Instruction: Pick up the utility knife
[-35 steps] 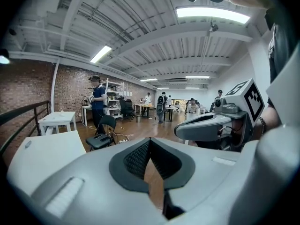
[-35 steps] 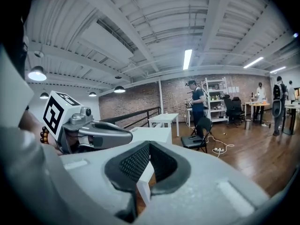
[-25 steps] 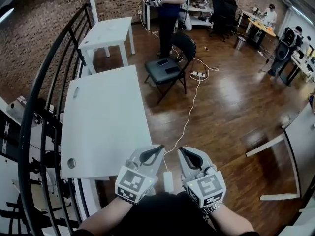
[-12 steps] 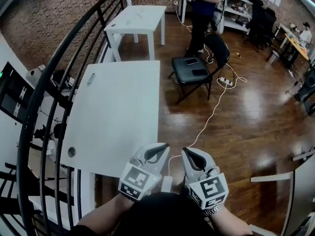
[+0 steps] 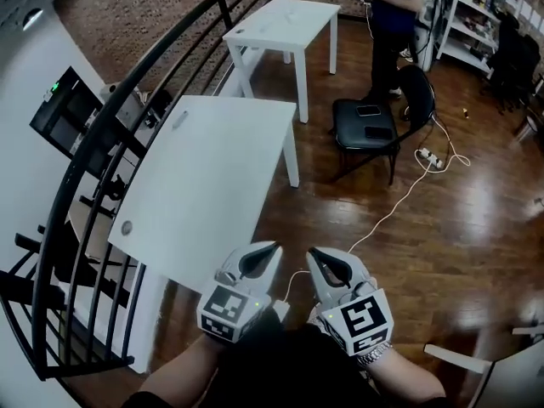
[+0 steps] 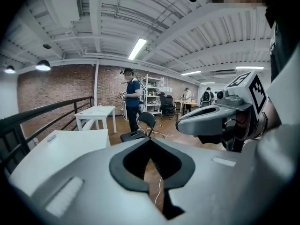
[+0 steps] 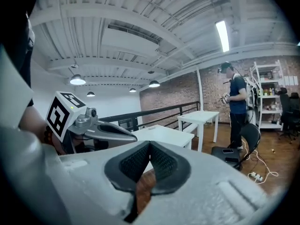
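While clenched empty (left gripper (image 5: pixel 259 257), right gripper (image 5: pixel 327 266)), steer over white table (image 5: pixel 204 185). Open one before grey item (image 5: pixel 179 119), possibly utility knife.

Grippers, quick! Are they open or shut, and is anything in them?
Left gripper: shut, nothing between the jaws.
Right gripper: shut, nothing between the jaws.

Light: bright and even, from a long fluorescent ceiling tube (image 6: pixel 137 49) and round pendant lamps (image 7: pixel 78 80).
Glare: pale sheen on the glossy brown wooden floor (image 5: pixel 476 185).
Distortion: strong fisheye bending, dark corners.
Focus: left gripper (image 6: pixel 150 142) soft up close.
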`<action>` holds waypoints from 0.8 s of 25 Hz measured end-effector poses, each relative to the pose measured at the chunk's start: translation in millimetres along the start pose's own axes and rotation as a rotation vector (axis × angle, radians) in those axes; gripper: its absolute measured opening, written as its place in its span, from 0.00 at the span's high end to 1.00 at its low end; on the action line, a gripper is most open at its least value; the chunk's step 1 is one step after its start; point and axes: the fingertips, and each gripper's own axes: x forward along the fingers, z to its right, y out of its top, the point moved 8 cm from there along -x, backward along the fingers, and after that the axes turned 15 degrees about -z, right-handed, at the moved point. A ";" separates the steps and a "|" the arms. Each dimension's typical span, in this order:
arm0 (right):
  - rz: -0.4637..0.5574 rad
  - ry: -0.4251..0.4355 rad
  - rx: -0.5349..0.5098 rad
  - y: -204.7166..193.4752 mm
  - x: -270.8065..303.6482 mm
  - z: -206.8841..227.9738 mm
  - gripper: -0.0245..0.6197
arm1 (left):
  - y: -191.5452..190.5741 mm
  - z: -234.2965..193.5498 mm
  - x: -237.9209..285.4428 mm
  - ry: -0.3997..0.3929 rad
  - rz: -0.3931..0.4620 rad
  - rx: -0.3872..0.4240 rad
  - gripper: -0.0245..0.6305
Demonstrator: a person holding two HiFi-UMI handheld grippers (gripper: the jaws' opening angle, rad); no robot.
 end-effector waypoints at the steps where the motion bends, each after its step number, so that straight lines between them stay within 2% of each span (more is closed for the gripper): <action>1: 0.004 0.014 -0.007 0.4 -1.0 6.7 0.97 | 3.4 2.1 4.4 0.012 0.001 -0.011 0.94; 6: 0.020 0.032 -0.038 0.1 -0.2 23.3 0.97 | 20.5 -1.6 17.6 0.044 0.036 -0.022 0.94; 12: 0.025 0.004 -0.059 8.5 -0.4 57.3 0.97 | 39.4 -4.5 44.8 0.051 0.068 -0.015 0.94; 20: -0.003 0.044 -0.124 29.6 40.1 99.9 0.97 | 60.2 -30.0 96.0 0.053 0.097 -0.082 0.94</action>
